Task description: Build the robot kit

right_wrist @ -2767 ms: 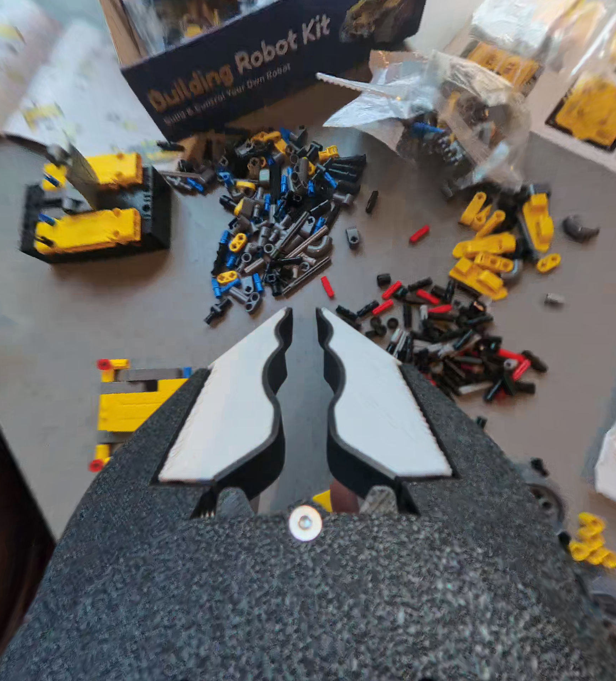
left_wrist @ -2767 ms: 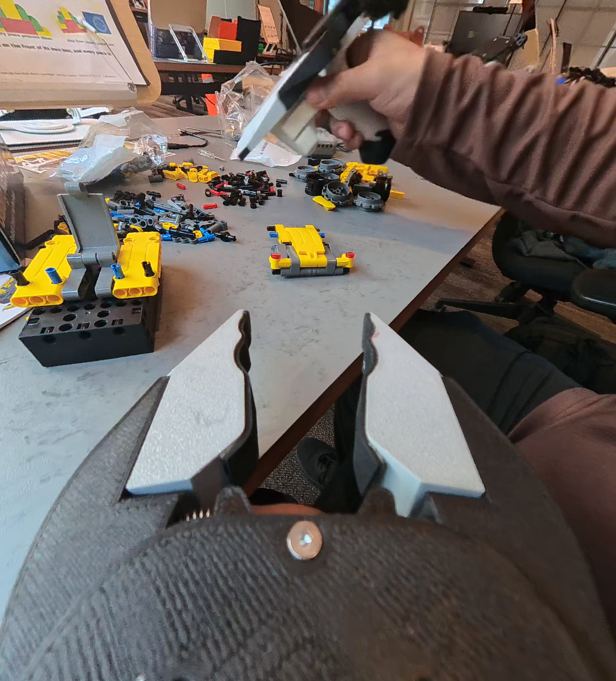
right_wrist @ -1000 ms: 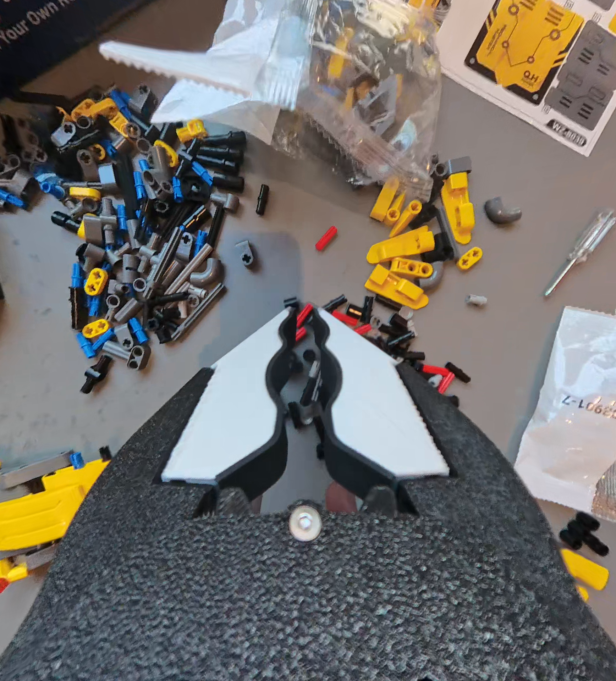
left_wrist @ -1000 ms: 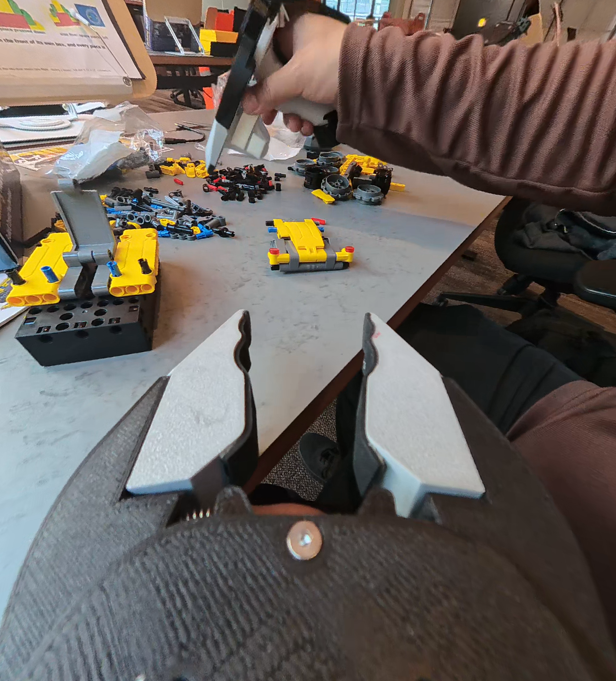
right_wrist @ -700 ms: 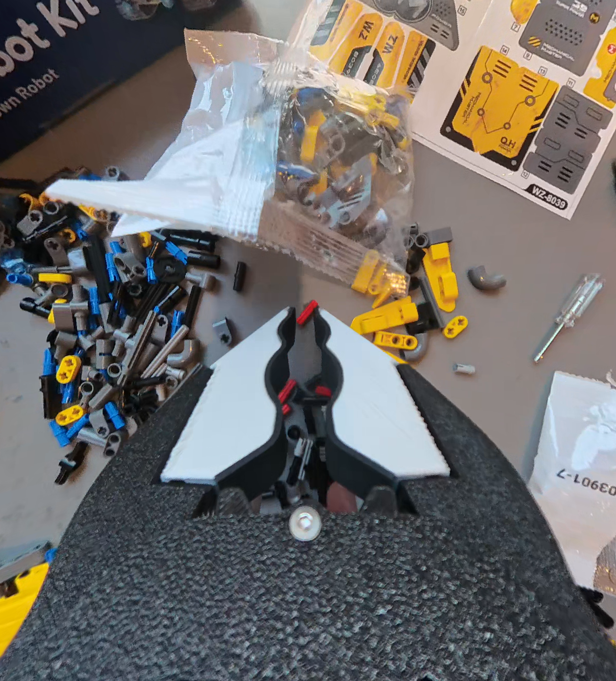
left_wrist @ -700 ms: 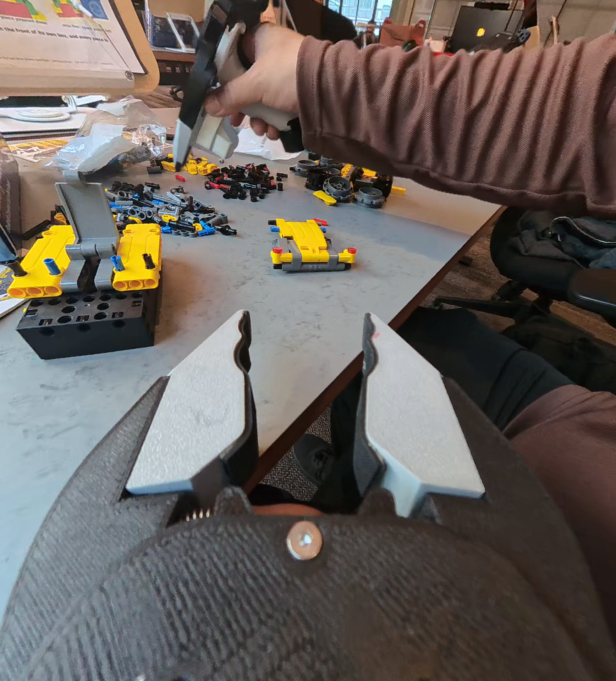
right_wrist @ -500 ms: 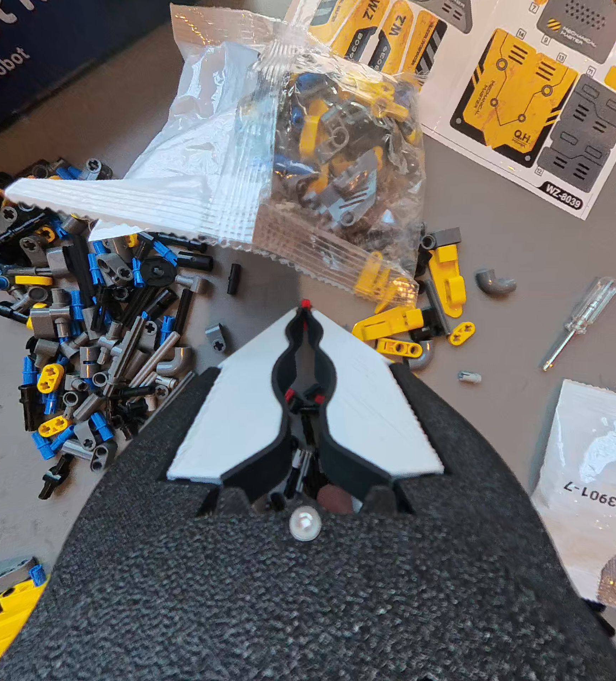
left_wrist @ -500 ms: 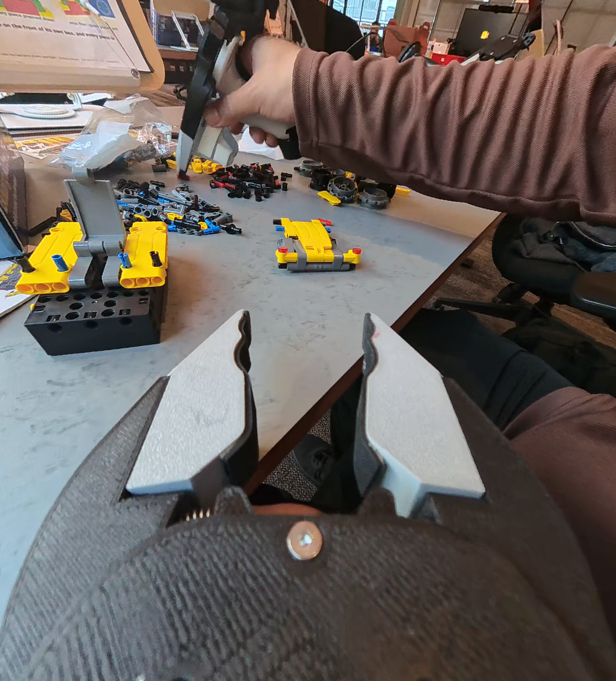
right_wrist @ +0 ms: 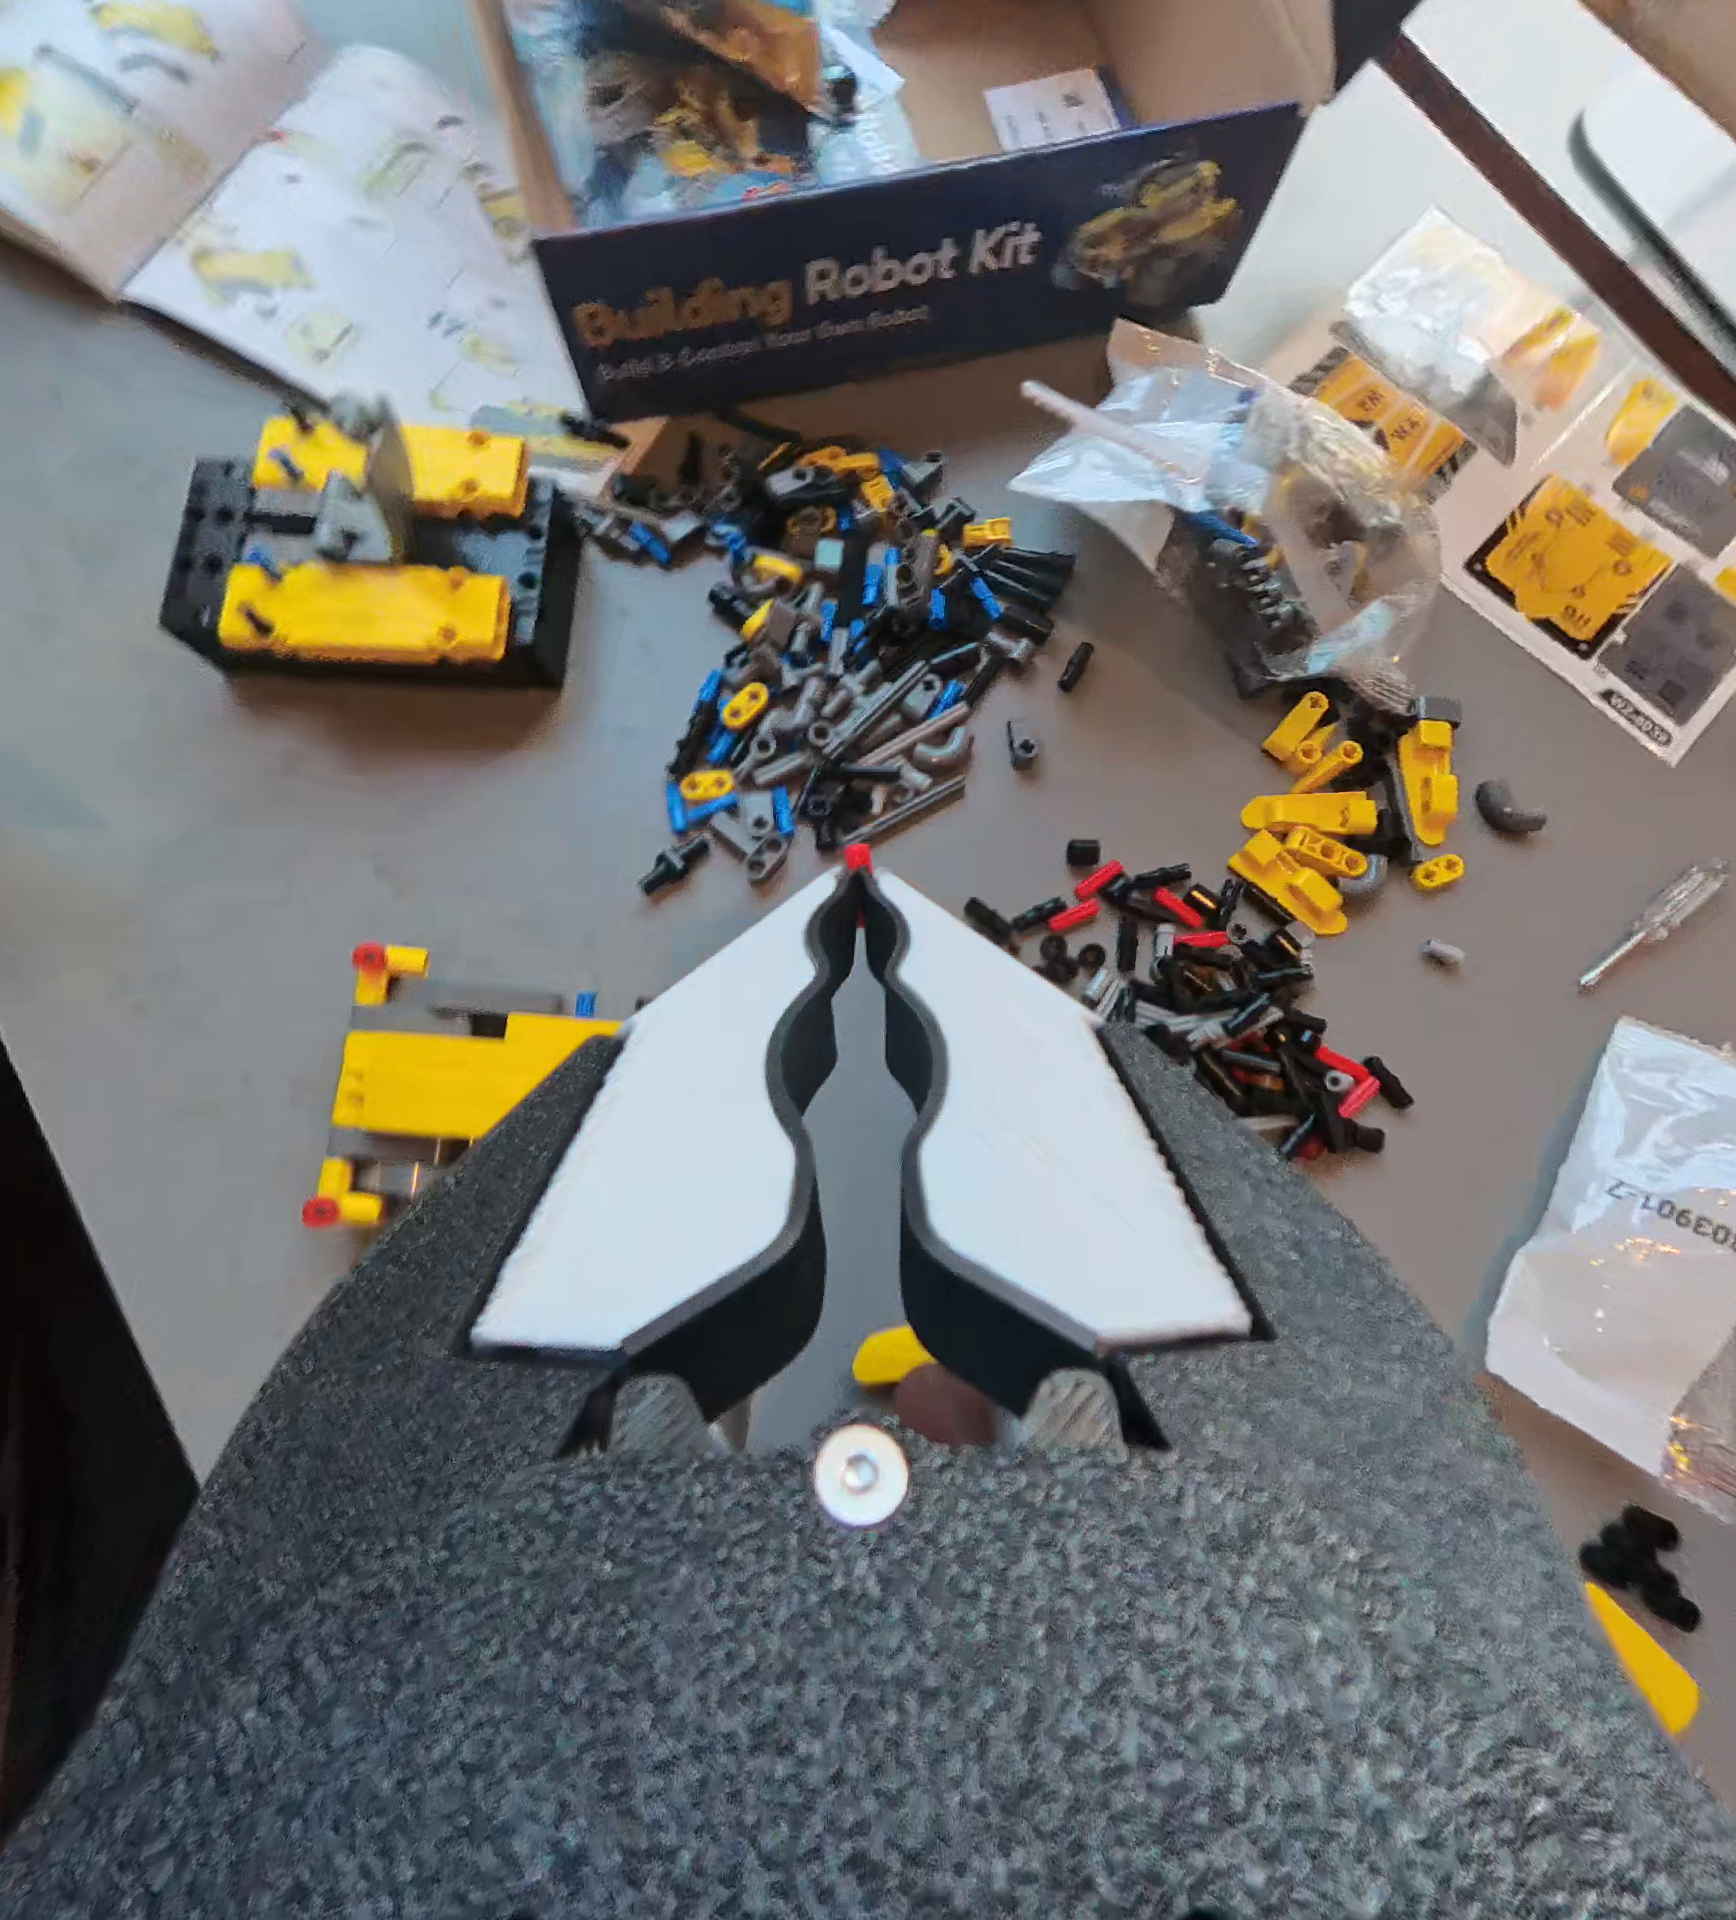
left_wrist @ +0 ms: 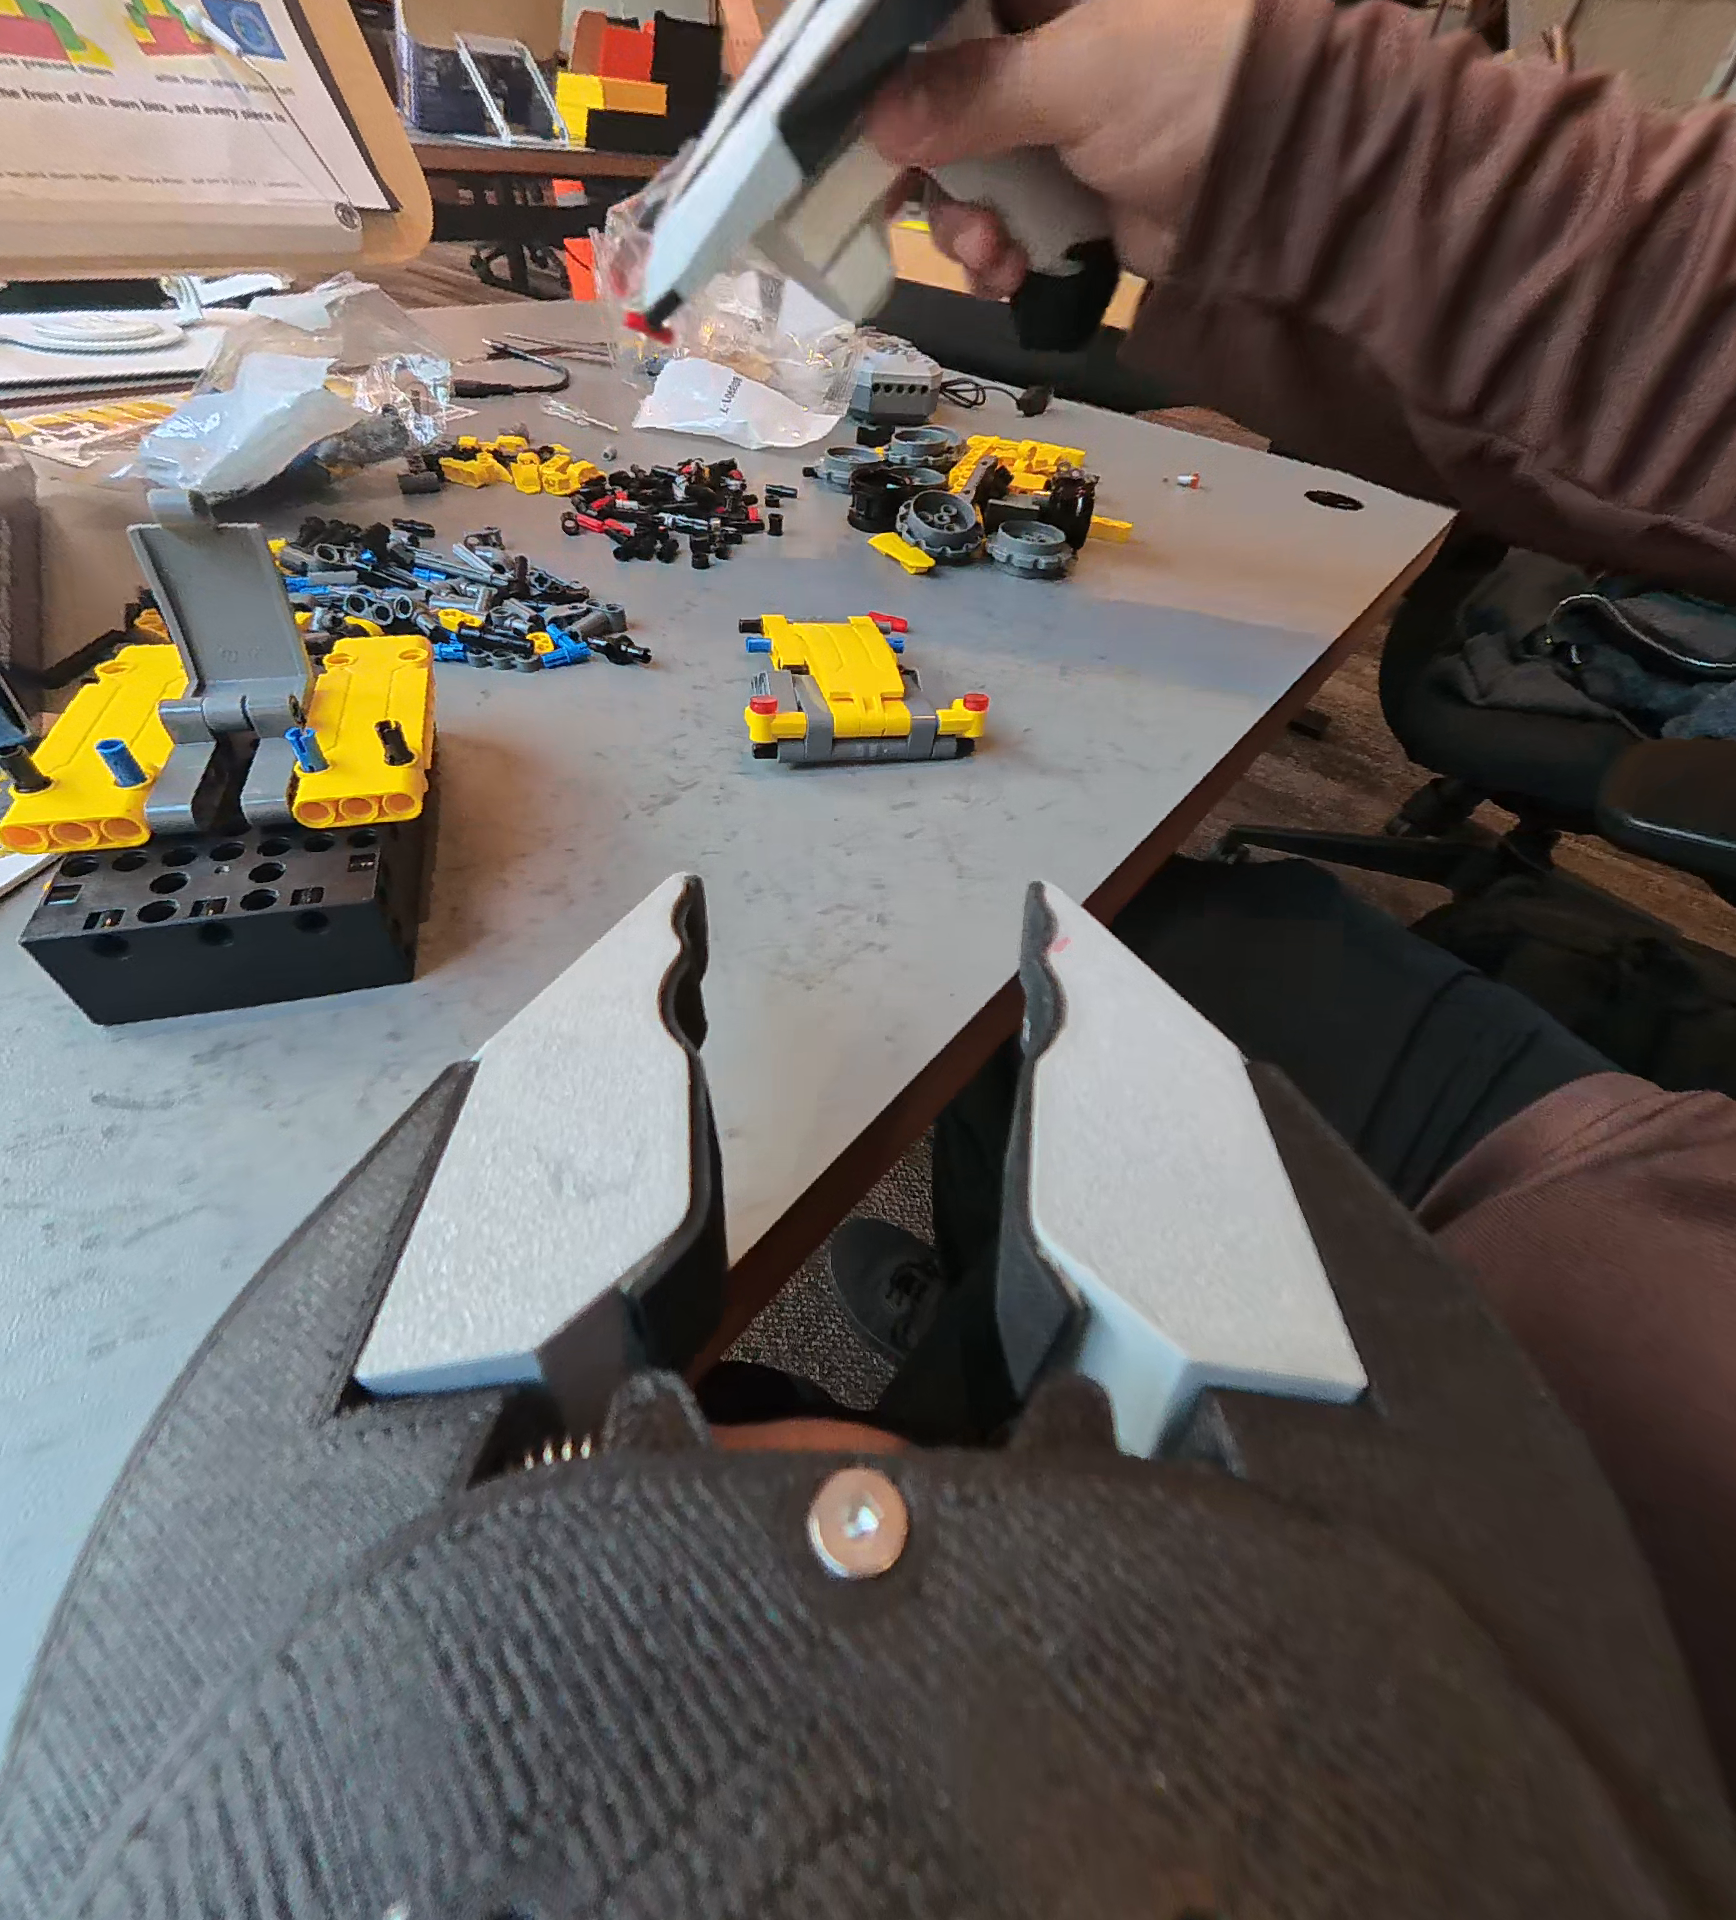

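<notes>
My right gripper (right_wrist: 856, 875) is shut on a small red pin (right_wrist: 855, 858) and holds it high above the grey table. It also shows in the left wrist view (left_wrist: 651, 312), held by a hand, with the red pin (left_wrist: 648, 324) at its tips. Below it lie a pile of black and red pins (right_wrist: 1207, 997) and a pile of grey, blue and black parts (right_wrist: 843, 686). A small yellow and grey assembly (right_wrist: 448, 1081) lies to the left. My left gripper (left_wrist: 862, 914) is open and empty over the table's front edge, near the same assembly (left_wrist: 859, 691).
A black block with yellow beams and a grey flap (left_wrist: 220, 810) stands left. A dark blue kit box (right_wrist: 895, 249), an instruction booklet (right_wrist: 220, 208), plastic bags (right_wrist: 1259, 520), a sticker sheet (right_wrist: 1622, 582), yellow parts (right_wrist: 1342, 810), a screwdriver (right_wrist: 1653, 925) and grey wheels (left_wrist: 978, 520) lie around. About 25 cm separates my left fingertips from my right. From my right tips it is roughly 25 cm to the screwdriver (right_wrist: 1653, 925); from my left, 45 cm.
My right gripper went down to the black and red pin pile, shut on a red pin and has lifted it well above the table. My left gripper has stayed open in place.
</notes>
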Demonstrator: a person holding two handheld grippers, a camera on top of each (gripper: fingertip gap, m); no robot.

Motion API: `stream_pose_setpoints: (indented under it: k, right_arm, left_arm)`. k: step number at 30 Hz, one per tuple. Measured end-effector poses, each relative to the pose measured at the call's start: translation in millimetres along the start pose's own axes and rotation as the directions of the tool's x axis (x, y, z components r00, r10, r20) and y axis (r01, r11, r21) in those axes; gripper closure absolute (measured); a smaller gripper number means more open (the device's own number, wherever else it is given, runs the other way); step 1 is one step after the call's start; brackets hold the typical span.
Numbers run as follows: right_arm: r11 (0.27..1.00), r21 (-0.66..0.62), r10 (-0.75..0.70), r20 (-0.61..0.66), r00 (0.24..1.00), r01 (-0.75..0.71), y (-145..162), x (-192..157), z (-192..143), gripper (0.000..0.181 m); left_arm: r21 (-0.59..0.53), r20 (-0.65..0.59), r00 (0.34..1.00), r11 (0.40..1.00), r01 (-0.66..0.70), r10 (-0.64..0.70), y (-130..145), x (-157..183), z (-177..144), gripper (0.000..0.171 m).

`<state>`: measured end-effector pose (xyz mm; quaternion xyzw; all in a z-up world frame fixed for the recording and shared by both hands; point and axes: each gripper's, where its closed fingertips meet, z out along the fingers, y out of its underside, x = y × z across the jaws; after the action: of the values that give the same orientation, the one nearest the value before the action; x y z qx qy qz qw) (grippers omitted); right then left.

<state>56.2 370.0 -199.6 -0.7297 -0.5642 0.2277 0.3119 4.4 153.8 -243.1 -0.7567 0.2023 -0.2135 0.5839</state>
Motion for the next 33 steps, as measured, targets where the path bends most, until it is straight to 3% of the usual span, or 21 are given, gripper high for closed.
stream_pose_setpoints:
  k: [5,11,13,17,21,24,27,29,33]
  right_arm:
    - [0.988,-0.058,-0.137,0.049,0.989,0.140,42,-31,-12,0.181]
    - [0.954,-0.219,-0.194,0.066,0.979,0.203,88,-41,10,0.180]
    - [0.941,-0.260,-0.207,0.063,0.976,0.216,96,-39,16,0.172]
    - [0.947,-0.231,-0.213,0.065,0.975,0.223,90,-41,13,0.164]
    - [0.946,-0.020,-0.323,0.030,0.946,0.324,55,-53,-9,0.164]
    - [0.889,0.199,-0.417,-0.020,0.909,0.413,23,-73,-35,0.163]
    - [0.796,0.327,-0.504,-0.108,0.857,0.510,3,-91,-57,0.155]
    - [0.797,0.299,-0.516,-0.116,0.849,0.525,6,-97,-61,0.154]
    - [0.900,0.071,-0.433,0.039,0.900,0.430,49,-98,-58,0.161]
  left_arm:
    - [0.000,-0.001,1.000,1.000,-0.006,0.006,0,1,0,0.113]
    - [-0.004,-0.011,1.000,1.000,-0.018,0.018,0,5,2,0.113]
    - [-0.007,-0.011,1.000,1.000,-0.024,0.024,1,5,2,0.113]
    - [-0.002,-0.004,1.000,1.000,-0.025,0.025,0,4,1,0.114]
    - [-0.002,-0.003,1.000,1.000,-0.025,0.025,0,4,1,0.113]
    - [-0.002,-0.005,1.000,1.000,-0.024,0.024,0,4,1,0.113]
    - [-0.002,-0.008,1.000,1.000,-0.021,0.021,0,4,1,0.114]
    - [-0.003,-0.008,1.000,1.000,-0.023,0.023,0,5,1,0.113]
    - [-0.001,-0.006,1.000,1.000,-0.024,0.024,-1,5,0,0.114]
